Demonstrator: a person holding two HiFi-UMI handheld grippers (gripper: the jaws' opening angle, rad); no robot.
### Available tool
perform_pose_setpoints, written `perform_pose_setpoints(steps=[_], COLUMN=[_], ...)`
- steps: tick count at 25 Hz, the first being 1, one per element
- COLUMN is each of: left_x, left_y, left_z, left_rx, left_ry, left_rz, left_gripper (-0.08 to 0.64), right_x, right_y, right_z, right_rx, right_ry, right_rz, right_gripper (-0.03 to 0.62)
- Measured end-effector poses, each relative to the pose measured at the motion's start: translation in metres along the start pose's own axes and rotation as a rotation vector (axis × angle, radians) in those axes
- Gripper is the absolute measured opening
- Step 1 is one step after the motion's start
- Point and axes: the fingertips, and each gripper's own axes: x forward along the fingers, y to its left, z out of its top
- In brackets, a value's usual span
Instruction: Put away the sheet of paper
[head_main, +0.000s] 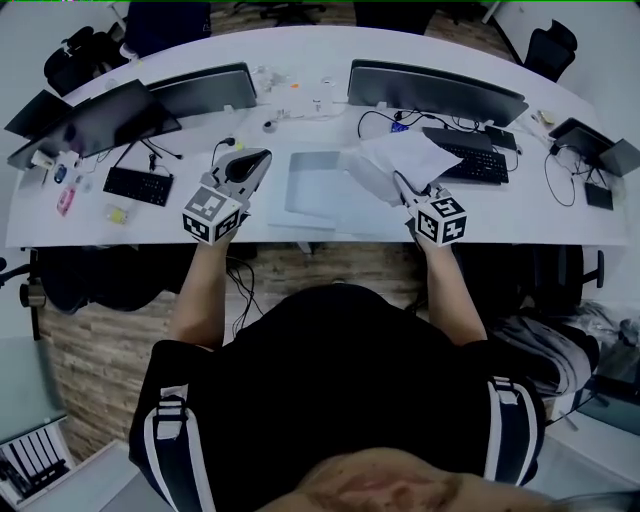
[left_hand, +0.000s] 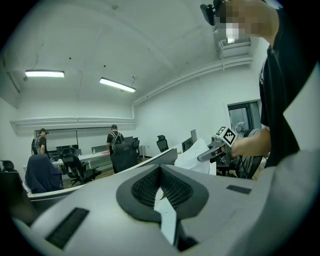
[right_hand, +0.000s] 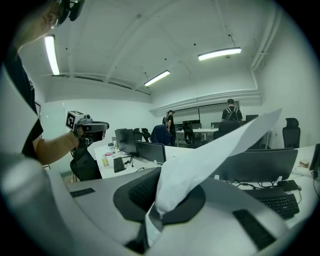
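A white sheet of paper (head_main: 405, 155) is pinched at its lower corner by my right gripper (head_main: 400, 182), which is shut on it above the white desk (head_main: 520, 215). In the right gripper view the paper (right_hand: 210, 155) rises from the closed jaws of the right gripper (right_hand: 160, 202) and fans out to the upper right. My left gripper (head_main: 258, 158) hovers over the desk to the left with its jaws together and nothing between them; the left gripper view shows its pads (left_hand: 145, 190) meeting. A pale flat folder or sheet (head_main: 315, 185) lies on the desk between the two grippers.
Two monitors (head_main: 435, 90) (head_main: 205, 88) stand at the back of the desk, with keyboards (head_main: 470, 160) (head_main: 138, 185), cables and small items around them. A laptop (head_main: 85, 120) sits at far left. Office chairs and people stand at distant desks (left_hand: 115, 142).
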Motion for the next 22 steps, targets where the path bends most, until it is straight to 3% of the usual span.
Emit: perform_pose_setpoints(steps=[8,22], left_x=[0.028,0.052], left_y=[-0.007,-0.01], left_z=[-0.004,0.003], left_rx=[-0.001,-0.022], left_ry=[0.033,0.015], left_rz=[0.0,0.011], left_gripper=[0.018,0.018], right_x=[0.013,0.015], right_y=[-0.024,-0.05], right_z=[0.002,-0.002], right_rx=[-0.021,-0.035], right_ry=[0.011,0.03], right_rz=[0.048,0.077], right_gripper=[0.015,0.015])
